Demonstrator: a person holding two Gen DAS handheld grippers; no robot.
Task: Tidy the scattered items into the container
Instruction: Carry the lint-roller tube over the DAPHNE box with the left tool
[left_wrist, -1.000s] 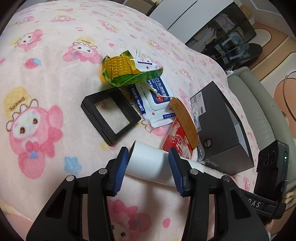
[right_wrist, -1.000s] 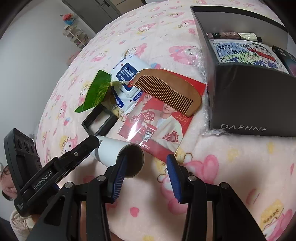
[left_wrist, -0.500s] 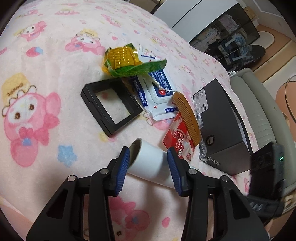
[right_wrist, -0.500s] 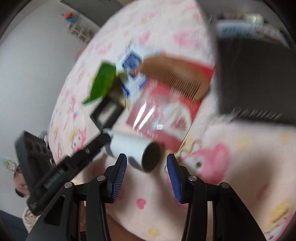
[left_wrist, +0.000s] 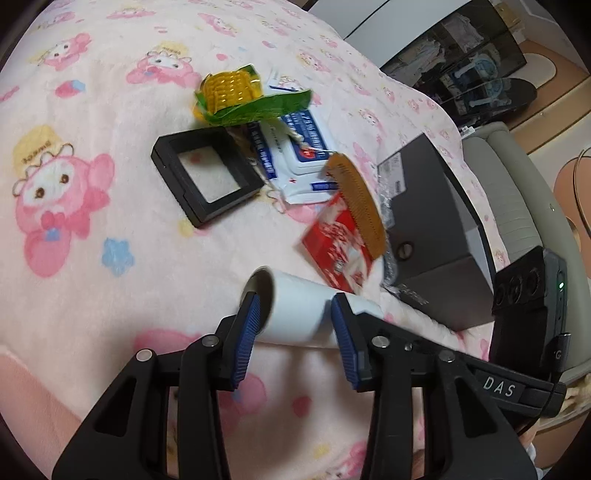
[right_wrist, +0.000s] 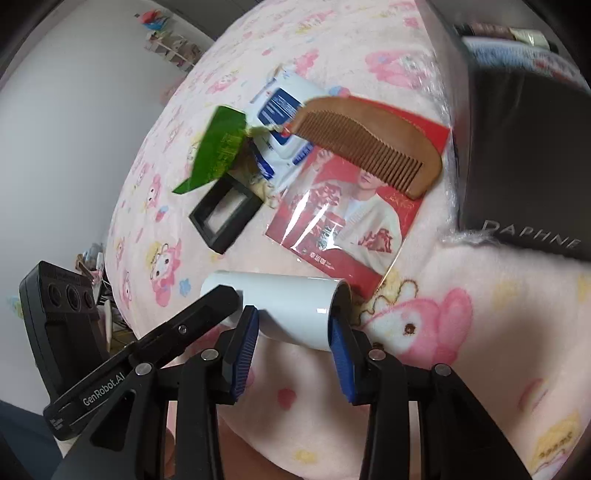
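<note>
A white tube (left_wrist: 299, 306) lies crosswise just above the pink blanket, its hollow end to the left. My left gripper (left_wrist: 294, 298) is shut on it and its jaws are still closing. The right gripper (right_wrist: 291, 314) straddles the tube (right_wrist: 291, 302) near its open right end; its jaws are closing with the tube between them, apart from it as far as I can see. A dark box (right_wrist: 524, 166) stands on the right. Scattered beside it are a wooden comb (right_wrist: 369, 144), red card (right_wrist: 343, 221), black frame (right_wrist: 225, 214), wipes pack (right_wrist: 284, 107) and green snack packet (right_wrist: 218, 151).
Everything rests on a pink cartoon-print blanket (left_wrist: 92, 240) that falls away at the near edge. A grey padded seat (left_wrist: 517, 206) stands beyond the box (left_wrist: 436, 229). Several items fill the box's inside, blurred here.
The tube has come toward me with the left gripper, away from the black frame. The right gripper has swung so the tube's open end now sits between its pads. Both pairs of jaws stand narrower.
</note>
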